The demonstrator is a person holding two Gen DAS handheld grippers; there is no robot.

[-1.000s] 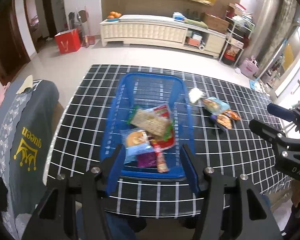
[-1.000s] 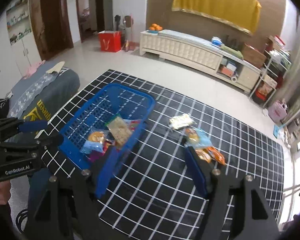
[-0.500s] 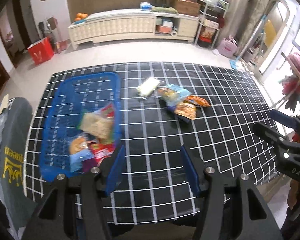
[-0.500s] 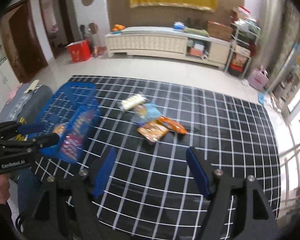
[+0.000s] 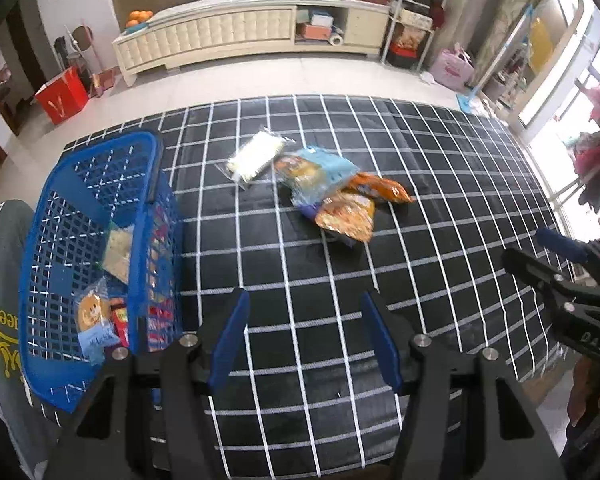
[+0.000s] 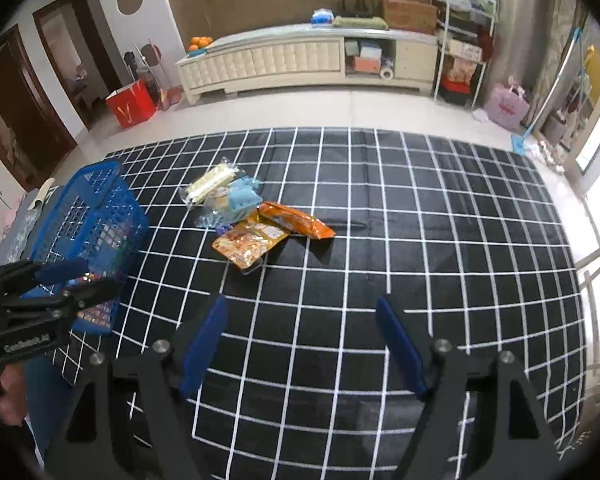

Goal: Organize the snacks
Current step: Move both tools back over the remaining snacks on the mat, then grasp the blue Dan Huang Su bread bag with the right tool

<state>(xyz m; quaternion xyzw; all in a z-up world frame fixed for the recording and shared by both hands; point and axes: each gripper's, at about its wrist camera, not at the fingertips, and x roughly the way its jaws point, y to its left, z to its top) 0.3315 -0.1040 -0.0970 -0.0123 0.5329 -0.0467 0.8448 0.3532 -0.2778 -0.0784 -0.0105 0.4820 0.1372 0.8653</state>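
Both tools are tilted steeply down over the table (image 5: 440, 208), which carries a black cloth with a white grid. The left tool (image 5: 304, 340) has its blue fingers (image 5: 230, 336) spread a moderate way with nothing between them, only bare cloth under them. The right tool (image 6: 300, 344) stands wider; its jaws have just been opening further, and they too are empty. In the right wrist view the left tool shows at the left edge, with a bit of the person's hand (image 6: 8, 394) under it. On the left side of the table the blue basket (image 5: 60, 216) stands with its long axis running away from the cameras, and several snack packets (image 5: 96, 316) lie in its near end. Beyond the tools, near the middle of the table, four loose snacks lie in a touching cluster. Nearest is a shiny orange bag (image 6: 249, 242); just behind it a long orange packet (image 6: 296, 221) lies slanted, its long axis going from far left to near right. Further back is a light blue packet (image 6: 240, 198), and farthest a pale clear-wrapped packet (image 6: 210, 183), slanted from near left to far right
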